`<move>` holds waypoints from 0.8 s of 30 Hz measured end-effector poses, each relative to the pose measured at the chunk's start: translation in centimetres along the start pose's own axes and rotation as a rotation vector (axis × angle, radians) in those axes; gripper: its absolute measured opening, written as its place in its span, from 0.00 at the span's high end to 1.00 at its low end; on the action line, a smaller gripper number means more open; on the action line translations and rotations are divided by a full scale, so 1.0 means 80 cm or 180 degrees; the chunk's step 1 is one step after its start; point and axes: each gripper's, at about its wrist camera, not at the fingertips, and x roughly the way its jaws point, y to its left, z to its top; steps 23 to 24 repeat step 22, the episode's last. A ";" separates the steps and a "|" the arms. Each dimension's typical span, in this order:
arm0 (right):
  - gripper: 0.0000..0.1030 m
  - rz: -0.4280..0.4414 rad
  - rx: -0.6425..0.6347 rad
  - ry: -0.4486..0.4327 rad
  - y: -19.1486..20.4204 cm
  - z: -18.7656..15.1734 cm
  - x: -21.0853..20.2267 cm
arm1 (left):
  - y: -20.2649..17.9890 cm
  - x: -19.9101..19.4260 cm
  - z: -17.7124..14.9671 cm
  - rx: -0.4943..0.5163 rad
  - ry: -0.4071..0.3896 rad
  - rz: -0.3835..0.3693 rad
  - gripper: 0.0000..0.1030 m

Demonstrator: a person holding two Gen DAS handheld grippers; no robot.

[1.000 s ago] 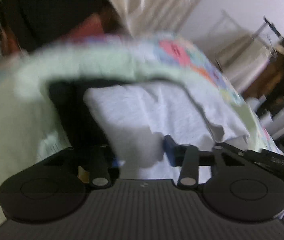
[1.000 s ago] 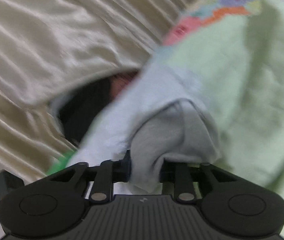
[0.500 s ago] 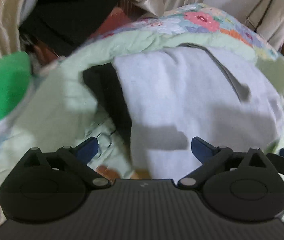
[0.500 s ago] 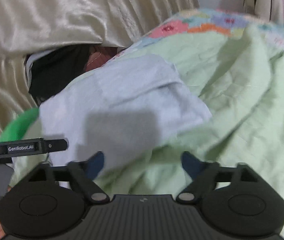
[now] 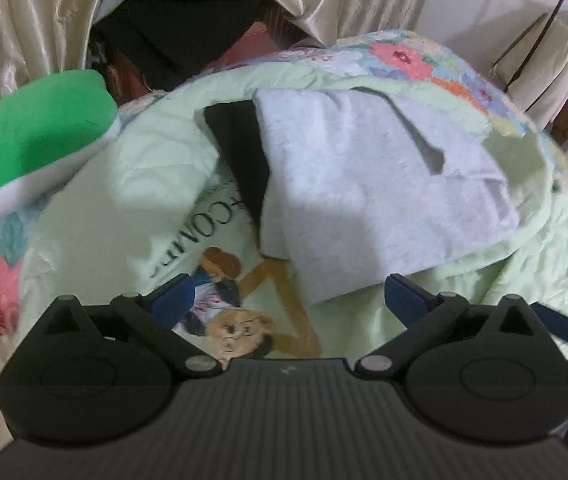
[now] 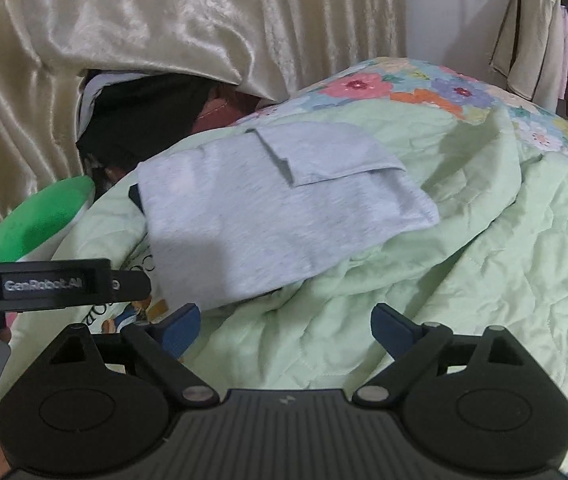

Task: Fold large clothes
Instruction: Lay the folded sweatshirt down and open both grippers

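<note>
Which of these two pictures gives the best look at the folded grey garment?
The right wrist view: the grey garment lies whole on the green quilt, all its edges and the folded flap visible. In the left wrist view the garment looms closer and more distorted, though a black part at its left edge shows better there.

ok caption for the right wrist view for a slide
Folded grey garment lying on green quilt, right hand-held gripper opening above it with nothing between its jaws.

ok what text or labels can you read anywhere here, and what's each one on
"GenRobot.AI", slightly blurred: black bar of the left gripper.
"COM...": printed cloth with a cartoon figure, beside the folded grey garment; upside down, remaining letters hidden or blurred.
Nothing else readable.
</note>
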 end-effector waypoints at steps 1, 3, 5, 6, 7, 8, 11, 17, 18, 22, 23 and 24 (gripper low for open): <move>0.10 0.0073 0.0022 -0.0039 -0.001 -0.003 -0.002 | 0.001 -0.003 -0.004 0.0011 -0.0078 0.0058 0.00; 0.10 0.0073 0.0011 -0.0040 0.000 -0.008 -0.002 | 0.010 -0.004 -0.010 -0.0123 -0.0147 0.0007 0.00; 0.10 0.0003 -0.0022 -0.0028 0.003 -0.012 -0.001 | 0.017 -0.001 -0.013 -0.0270 -0.0072 -0.0069 0.00; 0.10 -0.0032 -0.0039 -0.0033 0.003 -0.013 0.000 | 0.019 0.001 -0.014 -0.0294 -0.0041 -0.0070 0.00; 0.10 -0.0067 -0.0056 -0.0039 0.004 -0.014 0.001 | 0.018 0.002 -0.015 -0.0256 -0.0034 -0.0025 0.00; 0.10 -0.0083 -0.0058 -0.0040 0.004 -0.014 0.002 | 0.017 0.002 -0.016 -0.0185 -0.0047 0.0016 0.00; 0.10 -0.0059 0.0030 0.0003 0.000 -0.018 0.002 | 0.019 -0.002 -0.021 -0.0087 -0.0072 0.0056 0.00; 0.10 -0.0145 0.0044 0.0059 0.004 -0.029 -0.003 | 0.028 -0.019 -0.032 -0.0131 -0.0112 0.0015 0.00; 0.10 -0.0152 0.0045 0.0055 0.006 -0.030 -0.005 | 0.026 -0.023 -0.033 -0.0106 -0.0092 -0.0018 0.00; 0.10 -0.0137 0.0089 0.0039 0.013 -0.033 -0.020 | 0.020 -0.041 -0.034 0.0009 -0.0043 -0.0106 0.00; 0.10 -0.0137 0.0089 0.0039 0.013 -0.033 -0.020 | 0.020 -0.041 -0.034 0.0009 -0.0043 -0.0106 0.00; 0.10 -0.0137 0.0089 0.0039 0.013 -0.033 -0.020 | 0.020 -0.041 -0.034 0.0009 -0.0043 -0.0106 0.00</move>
